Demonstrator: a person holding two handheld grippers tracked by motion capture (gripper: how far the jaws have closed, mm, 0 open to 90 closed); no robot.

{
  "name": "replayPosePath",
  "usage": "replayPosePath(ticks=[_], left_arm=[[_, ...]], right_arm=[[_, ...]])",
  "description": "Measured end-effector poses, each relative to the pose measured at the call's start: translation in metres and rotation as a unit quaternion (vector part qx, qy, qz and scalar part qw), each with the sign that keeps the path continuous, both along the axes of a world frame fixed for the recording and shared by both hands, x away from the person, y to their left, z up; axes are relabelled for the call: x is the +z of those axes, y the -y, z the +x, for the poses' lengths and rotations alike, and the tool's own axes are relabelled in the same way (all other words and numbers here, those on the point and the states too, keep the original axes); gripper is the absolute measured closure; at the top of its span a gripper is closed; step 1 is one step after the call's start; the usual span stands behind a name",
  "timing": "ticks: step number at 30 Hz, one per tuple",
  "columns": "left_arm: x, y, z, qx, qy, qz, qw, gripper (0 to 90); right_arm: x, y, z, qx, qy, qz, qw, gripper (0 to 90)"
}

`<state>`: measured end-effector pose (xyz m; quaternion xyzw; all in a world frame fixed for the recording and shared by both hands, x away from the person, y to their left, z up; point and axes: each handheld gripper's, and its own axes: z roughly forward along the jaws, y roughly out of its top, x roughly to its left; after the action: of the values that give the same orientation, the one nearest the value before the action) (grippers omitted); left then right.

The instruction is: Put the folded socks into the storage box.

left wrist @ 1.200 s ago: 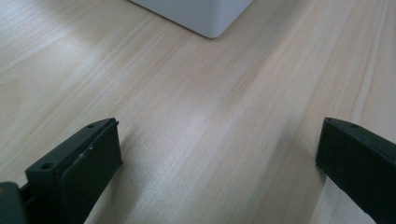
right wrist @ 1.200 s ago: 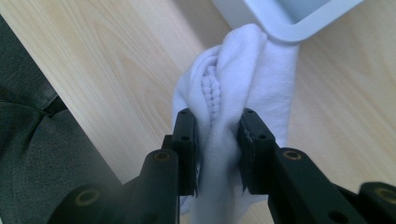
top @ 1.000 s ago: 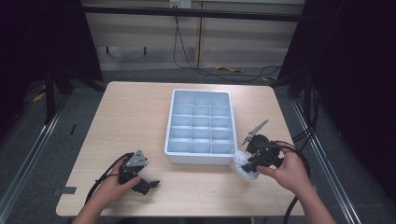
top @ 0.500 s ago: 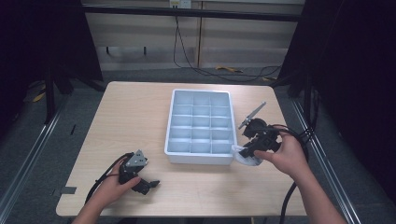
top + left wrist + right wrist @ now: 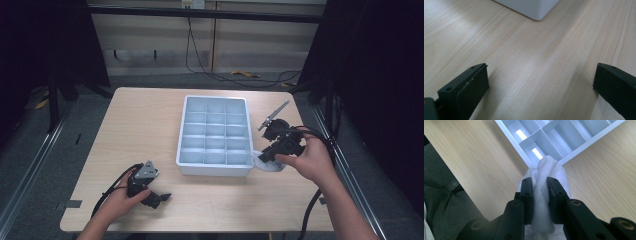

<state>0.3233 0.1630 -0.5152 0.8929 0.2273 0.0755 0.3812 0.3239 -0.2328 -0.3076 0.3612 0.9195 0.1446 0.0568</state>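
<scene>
Pale beige wood grain is seen on the table (image 5: 529, 65), with fine lengthwise streaks between the black jaws of the left gripper (image 5: 540, 92). A plain white cloth (image 5: 541, 195), unpatterned, is pinched between the matte black jaws of the right gripper (image 5: 539, 187). Just beyond those jaws a tray (image 5: 524, 152) is noted, light blue-grey inside with a white rim and bright glints in its compartments. A dark grey trouser fabric (image 5: 441, 195) is seen beside the jaws.

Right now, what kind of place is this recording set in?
Probably a lab or data-collection bench, not a home: a bare wooden table with one white compartment tray, dark frame rails around it, and loose cables on the floor behind.
</scene>
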Motion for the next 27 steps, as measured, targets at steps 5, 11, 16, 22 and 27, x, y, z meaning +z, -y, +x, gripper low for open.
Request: replayPosePath(ticks=[5, 11, 16, 22, 27], left_arm=[[0.000, 0.000, 0.000, 0.000, 0.000, 0.000, 1.0000, 0.0], [0.000, 0.000, 0.000, 0.000, 0.000, -0.001, 1.0000, 0.0], [0.000, 0.000, 0.000, 0.000, 0.000, 0.000, 1.0000, 0.0], [0.000, 0.000, 0.000, 0.000, 0.000, 0.000, 1.0000, 0.0], [0.000, 0.000, 0.000, 0.000, 0.000, 0.000, 1.0000, 0.0]], right_arm=[[0.001, 0.003, 0.002, -0.004, 0.011, 0.009, 0.9999, 76.4], [0.002, -0.012, 0.012, 0.014, 0.025, 0.022, 0.9994, 76.2], [-0.003, -0.031, 0.026, 0.030, 0.033, 0.033, 0.9985, 76.1], [-0.021, -0.048, 0.040, 0.038, 0.037, 0.036, 0.9979, 75.8], [-0.044, -0.053, 0.052, 0.047, 0.036, 0.049, 0.9971, 75.4]])
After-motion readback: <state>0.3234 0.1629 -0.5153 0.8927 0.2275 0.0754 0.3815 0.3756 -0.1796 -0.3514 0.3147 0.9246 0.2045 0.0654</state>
